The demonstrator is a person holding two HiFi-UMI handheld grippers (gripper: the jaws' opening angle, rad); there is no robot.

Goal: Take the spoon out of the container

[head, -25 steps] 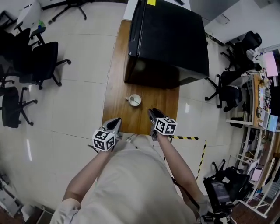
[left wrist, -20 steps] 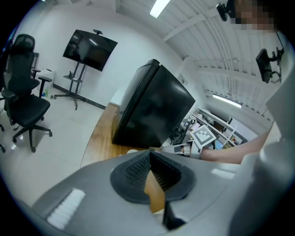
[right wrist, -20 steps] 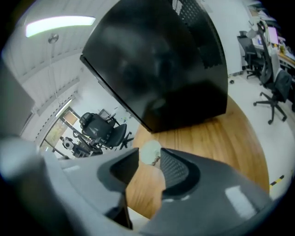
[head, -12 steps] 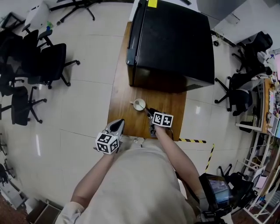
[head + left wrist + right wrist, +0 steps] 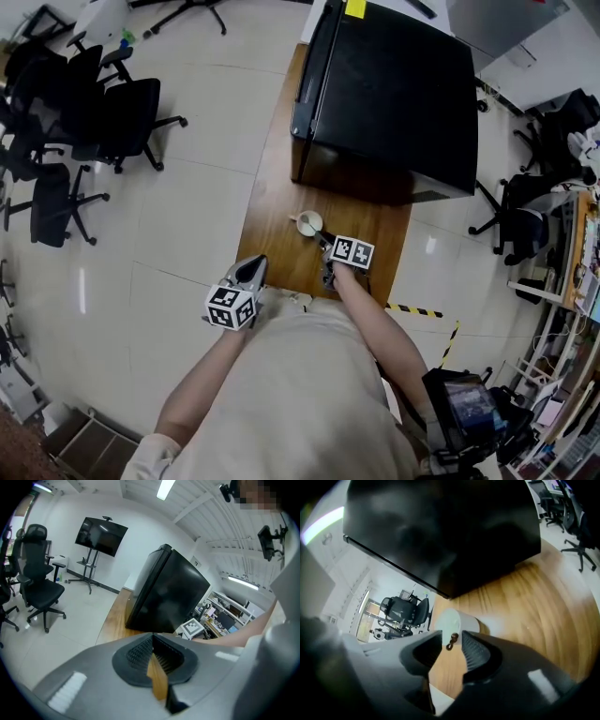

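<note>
Table (image 5: 270,220): cup (image 5: 309,224) btwn cabinet (image 5: 394,94) & edge

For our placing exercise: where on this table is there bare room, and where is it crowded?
Free: wood left of the cup, between box and left gripper; wood right of the cup to the table edge. Crowded: far end under the box; the cup, where the right gripper is closing its jaws, spoon between them.

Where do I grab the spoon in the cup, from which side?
Grip the spoon by its handle tip, jutting over the cup rim; the bowl sits inside. Come from the near side, where the right gripper is closing its jaws around it.
</note>
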